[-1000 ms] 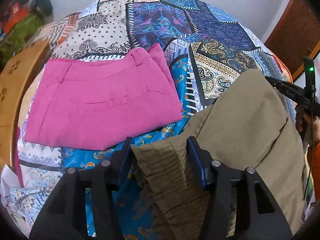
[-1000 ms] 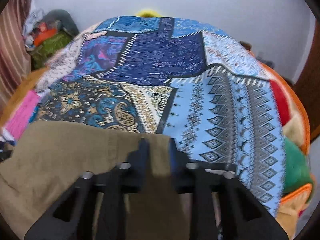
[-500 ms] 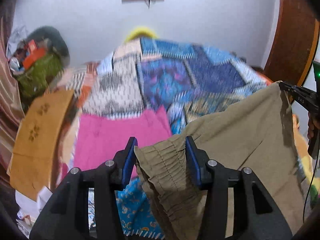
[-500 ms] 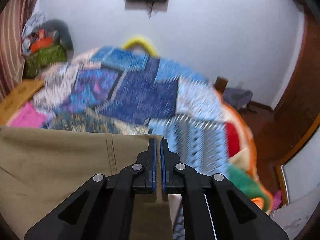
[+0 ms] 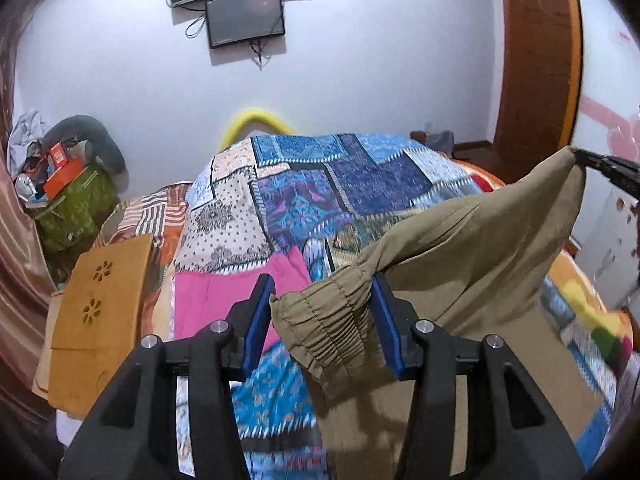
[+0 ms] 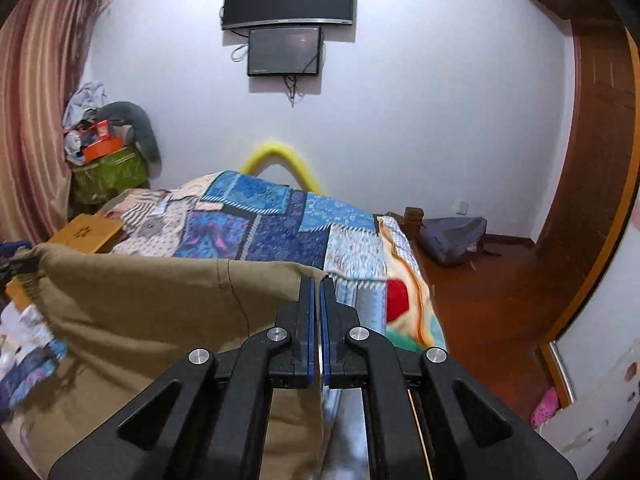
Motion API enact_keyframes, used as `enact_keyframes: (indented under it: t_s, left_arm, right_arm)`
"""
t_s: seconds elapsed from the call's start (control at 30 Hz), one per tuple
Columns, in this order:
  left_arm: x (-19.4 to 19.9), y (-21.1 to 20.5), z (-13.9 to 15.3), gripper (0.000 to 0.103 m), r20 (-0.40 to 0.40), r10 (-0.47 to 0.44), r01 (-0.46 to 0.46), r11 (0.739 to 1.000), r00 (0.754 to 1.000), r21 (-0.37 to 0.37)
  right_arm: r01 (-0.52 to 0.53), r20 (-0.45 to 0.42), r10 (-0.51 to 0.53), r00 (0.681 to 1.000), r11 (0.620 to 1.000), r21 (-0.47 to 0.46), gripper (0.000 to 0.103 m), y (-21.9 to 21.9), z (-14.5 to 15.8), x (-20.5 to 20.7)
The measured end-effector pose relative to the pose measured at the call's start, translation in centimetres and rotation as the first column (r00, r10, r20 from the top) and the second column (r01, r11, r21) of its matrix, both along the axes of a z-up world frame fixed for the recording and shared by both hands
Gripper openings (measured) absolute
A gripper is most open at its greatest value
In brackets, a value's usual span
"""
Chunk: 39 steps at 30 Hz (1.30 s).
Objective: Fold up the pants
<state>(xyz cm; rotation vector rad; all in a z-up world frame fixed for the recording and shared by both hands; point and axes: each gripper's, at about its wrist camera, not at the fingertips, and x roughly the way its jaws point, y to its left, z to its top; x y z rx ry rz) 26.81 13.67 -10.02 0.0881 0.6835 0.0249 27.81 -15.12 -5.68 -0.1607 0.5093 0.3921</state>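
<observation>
Pants [image 5: 472,264], olive-brown, hang stretched between two claws above the bed [image 5: 360,184], which serves as the landmark. Left claw [image 5: 324,320]: jaws set fairly wide, with the gathered elastic waistband bunched between the blue pads [image 5: 258,320] over the near edge of the bed. Right claw [image 6: 317,308]: jaws pressed nearly together, pinching a thin corner of the pants toward the right side of the bed. Pink garment [image 5: 216,300] lies flat on the bed's patchwork cover, beyond the left claw. Two screens [image 6: 286,20] are mounted on the wall behind the bed.
</observation>
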Motion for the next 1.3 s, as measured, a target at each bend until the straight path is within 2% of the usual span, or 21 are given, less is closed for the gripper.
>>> enact_keyframes:
  t_s: [0.27,0.47,0.7,0.87,1.0,1.1,1.17,1.2,1.23,1.27,1.3]
  left_arm:
    - [-6.6,-0.6,-2.9,0.049,-0.066,-0.028,0.027,0.999,0.997,-0.018]
    - [-11.1,-1.1,-6.9,0.049,-0.159,-0.034,0.029,0.999,0.987,-0.038]
    - [-13.8,-1.8,-11.1,0.05,-0.265,-0.02,0.003,0.998,0.964,-0.065]
    - [-15.3,-1.4,-11.0,0.05,-0.274,0.011,-0.033,0.997,0.962,-0.075]
    - [-16.3,-0.9,-8.9,0.05,-0.247,0.031,-0.056,0.994,0.968,-0.094]
    - [-16.3,-1.3,-6.7,0.05,-0.207,0.032,-0.053,0.994,0.978,-0.099]
    - [-16.0,-2.1,-5.6,0.052,-0.186,0.021,-0.041,0.994,0.982,-0.104]
    - [-15.8,-2.5,-5.2,0.057,-0.178,0.012,-0.032,0.994,0.984,-0.109]
    - [-15.6,-3.0,-4.9,0.059,-0.171,-0.001,-0.019,0.993,0.985,-0.114]
    - [-15.3,-3.7,-4.7,0.063,-0.165,-0.016,-0.004,0.993,0.986,-0.116]
    - [-15.0,-4.5,-4.6,0.066,-0.163,-0.036,0.018,0.993,0.986,-0.114]
  right_arm:
    - [-0.047,-0.074,0.05,0.996,0.998,0.039,0.002,-2.6,-2.8,-8.6]
    - [-0.042,-0.187,0.054,0.981,0.997,0.067,0.002,-3.8,-7.4,-13.6]
    - [0.0,-0.347,0.021,0.938,0.998,0.06,0.002,-4.8,-13.6,-17.3]
    - [0.03,-0.382,-0.02,0.924,0.999,0.02,0.003,-5.3,-15.1,-19.5]
    - [0.062,-0.358,-0.04,0.933,0.997,0.05,0.003,-6.2,-13.7,-20.5]
    - [0.033,-0.322,-0.017,0.946,0.998,0.045,0.005,-5.5,-12.5,-21.4]
    - [-0.011,-0.305,0.022,0.952,0.999,0.037,0.01,-4.4,-11.8,-21.6]
    - [-0.042,-0.296,0.051,0.954,0.998,0.036,0.017,-3.4,-11.4,-21.5]
    - [-0.065,-0.29,0.073,0.954,0.997,0.036,0.03,-2.8,-11.2,-21.7]
    - [-0.093,-0.285,0.1,0.953,0.995,0.036,0.038,-1.9,-11.0,-21.6]
    - [-0.125,-0.28,0.13,0.951,0.992,0.034,0.052,-0.8,-11.0,-21.5]
